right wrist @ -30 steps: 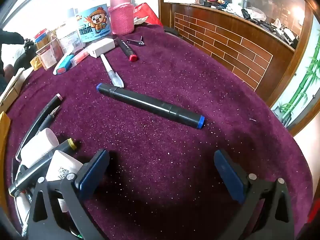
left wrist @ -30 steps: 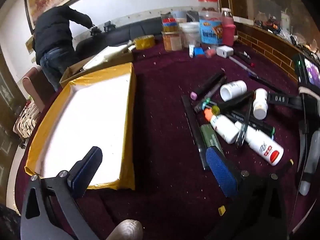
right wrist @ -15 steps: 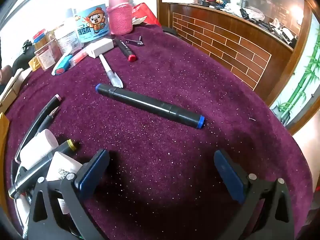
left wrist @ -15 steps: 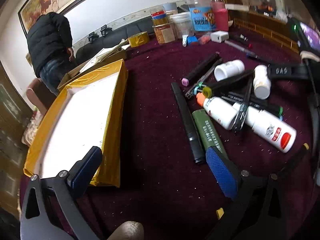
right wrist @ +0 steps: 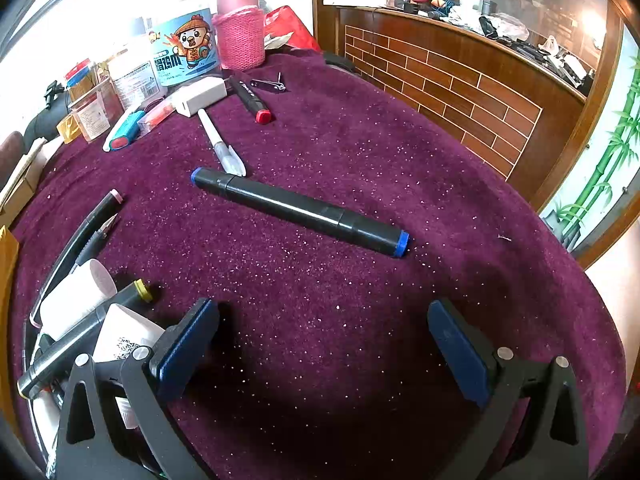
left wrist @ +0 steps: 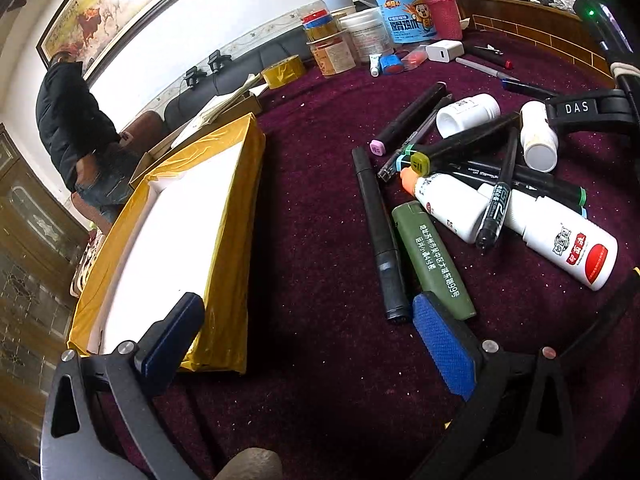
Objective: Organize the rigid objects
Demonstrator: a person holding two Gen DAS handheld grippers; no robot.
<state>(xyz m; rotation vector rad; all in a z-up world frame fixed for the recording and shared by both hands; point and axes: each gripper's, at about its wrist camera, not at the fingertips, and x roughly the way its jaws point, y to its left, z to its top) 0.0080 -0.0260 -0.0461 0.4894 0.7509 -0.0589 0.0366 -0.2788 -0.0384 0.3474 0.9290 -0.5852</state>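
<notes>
A heap of markers, pens and white bottles lies on the purple cloth in the left wrist view: a black marker point(left wrist: 378, 232), a green lighter point(left wrist: 432, 260), a white glue bottle point(left wrist: 560, 236). My left gripper point(left wrist: 308, 340) is open, its right pad just short of the lighter's near end. To the left stands a yellow-sided tray point(left wrist: 236, 240) with a white floor. In the right wrist view a black marker with blue caps point(right wrist: 300, 210) lies ahead of my open right gripper point(right wrist: 324, 344), with nothing between its fingers.
Jars point(right wrist: 184, 52), a pink-sleeved bottle point(right wrist: 240, 28), a white charger point(right wrist: 200, 96), a red-capped marker point(right wrist: 252, 98) and a white pen point(right wrist: 220, 144) crowd the table's far side. A person in a black jacket point(left wrist: 68, 128) stands beyond the tray. A brick-patterned counter point(right wrist: 460, 92) borders the right.
My left gripper has moved forward and lower toward the heap, so the lighter and black marker now lie closer to its right pad. The right gripper has barely moved.
</notes>
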